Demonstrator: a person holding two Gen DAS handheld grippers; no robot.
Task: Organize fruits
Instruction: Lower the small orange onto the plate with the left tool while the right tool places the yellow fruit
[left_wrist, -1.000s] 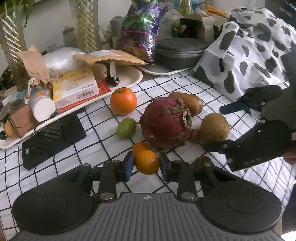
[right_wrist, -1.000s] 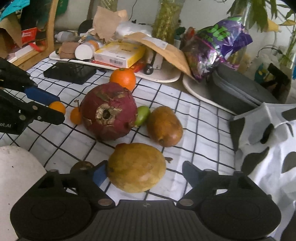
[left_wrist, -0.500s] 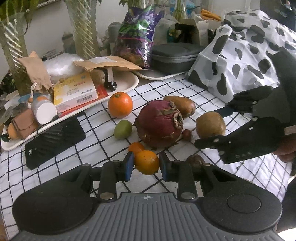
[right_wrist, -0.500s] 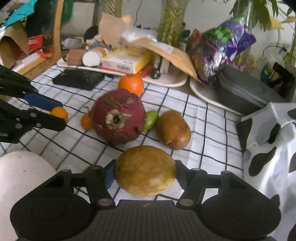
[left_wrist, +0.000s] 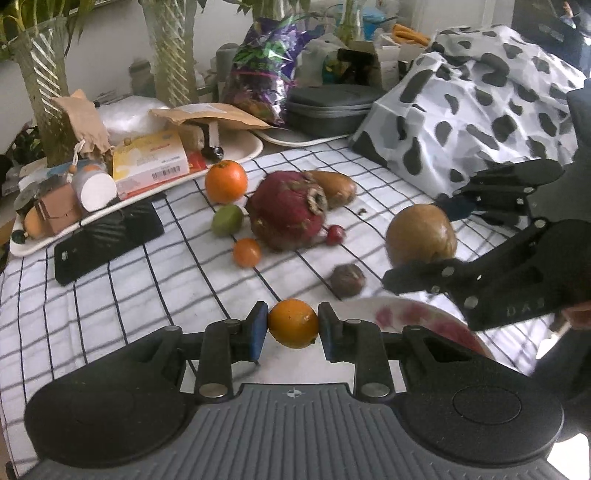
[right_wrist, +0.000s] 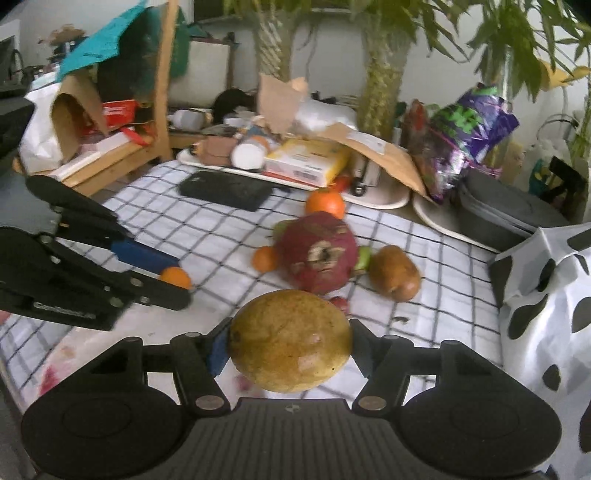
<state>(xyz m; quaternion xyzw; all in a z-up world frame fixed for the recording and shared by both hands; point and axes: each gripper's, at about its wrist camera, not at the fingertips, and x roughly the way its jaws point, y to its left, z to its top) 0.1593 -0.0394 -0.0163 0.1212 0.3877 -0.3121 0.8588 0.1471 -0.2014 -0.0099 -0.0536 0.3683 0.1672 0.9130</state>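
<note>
My left gripper (left_wrist: 293, 328) is shut on a small orange (left_wrist: 293, 323) and holds it over the near rim of a white plate with red marks (left_wrist: 417, 314). My right gripper (right_wrist: 290, 341) is shut on a large yellow-brown round fruit (right_wrist: 290, 339), lifted above the checked cloth; it also shows in the left wrist view (left_wrist: 421, 234). On the cloth lie a big dark-red fruit (left_wrist: 288, 214), a large orange (left_wrist: 226, 181), a green lime (left_wrist: 227, 220), a small orange (left_wrist: 246, 252), a brown pear-like fruit (left_wrist: 336, 188), a small red fruit (left_wrist: 335, 235) and a dark brown one (left_wrist: 348, 280).
A white tray (left_wrist: 147, 188) with boxes and small items stands at the back left, a black flat case (left_wrist: 107, 236) in front of it. A cow-print cloth (left_wrist: 480, 110) lies at the right. A grey case (left_wrist: 328, 107) and a purple bag (left_wrist: 266, 66) stand behind.
Both grippers have lifted and pulled back toward the near edge with their fruits. The white plate has come into view under the left gripper.
</note>
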